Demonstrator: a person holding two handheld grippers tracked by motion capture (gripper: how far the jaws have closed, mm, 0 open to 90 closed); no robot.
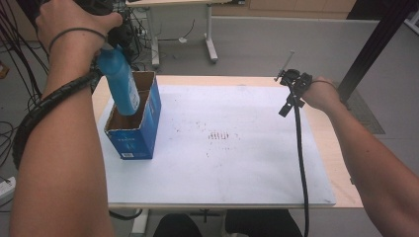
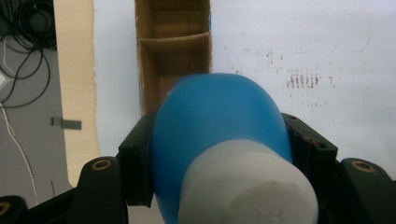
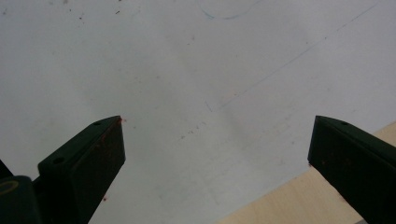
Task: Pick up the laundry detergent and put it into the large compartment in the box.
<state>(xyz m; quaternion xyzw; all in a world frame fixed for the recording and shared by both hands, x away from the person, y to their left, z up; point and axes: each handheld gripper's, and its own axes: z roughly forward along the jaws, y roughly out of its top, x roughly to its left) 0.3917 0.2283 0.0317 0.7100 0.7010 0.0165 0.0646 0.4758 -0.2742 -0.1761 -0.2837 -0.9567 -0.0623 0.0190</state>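
Blue plastic showed plainly from the high view: the bottle (image 1: 118, 81) hung over the open cardboard box (image 1: 133, 126), its lower end dipped into the near compartment, while its cap and the left gripper (image 1: 111, 34) were mostly hidden behind the left hand (image 1: 66, 22). That hand was raised at the table's far left corner, forearm running up from the bottom edge. The box stood on a white mat (image 1: 222, 148) that covered a pale wooden table (image 1: 341, 182); grey floor, desk legs and tangled cables lay beyond. The right hand (image 1: 323, 94) rested low near the right edge, holding the right gripper (image 1: 294, 81), its cable trailing toward the person.

From the left gripper view, the bottle (image 2: 219, 121) sat blurred and clamped between both black jaws, its white cap (image 2: 247, 186) cut off at the bottom. Below it the box's (image 2: 173, 51) divided compartments stood open.

From the right gripper view, the jaws stood wide apart over bare mat (image 3: 187, 70), a strip of wood (image 3: 289, 196) at the corner.
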